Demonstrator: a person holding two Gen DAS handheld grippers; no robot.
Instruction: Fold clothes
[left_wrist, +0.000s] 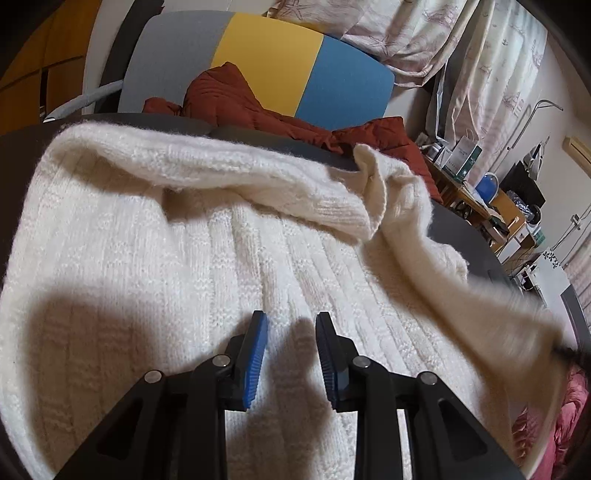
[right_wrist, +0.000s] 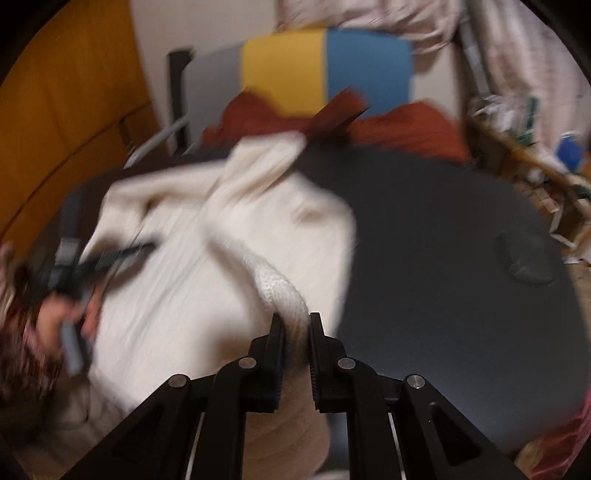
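A dark round table (right_wrist: 443, 229) carries the work, and behind its far edge stands a chair whose backrest (left_wrist: 266, 59) is banded grey, yellow and blue. A rust-red garment (left_wrist: 229, 99) is heaped on the chair seat, spilling along the table's far edge. Pale patterned curtains (left_wrist: 480, 55) hang at the back right, with a cluttered wooden shelf (left_wrist: 476, 199) below them and an orange wooden panel (right_wrist: 66, 110) at the far left. What sits on the shelf is too small to name, beyond boxes and a blue round object.

A cream knitted sweater (left_wrist: 166, 258) lies spread across the left part of the table, one sleeve (left_wrist: 258, 173) folded over its far side. Another sleeve (right_wrist: 280, 284) rises from the body into the right gripper (right_wrist: 296, 325), which is clenched on it. The left gripper (left_wrist: 290, 325) stands released, blue pads apart, just above the sweater body with nothing between them. The right view is blurred.
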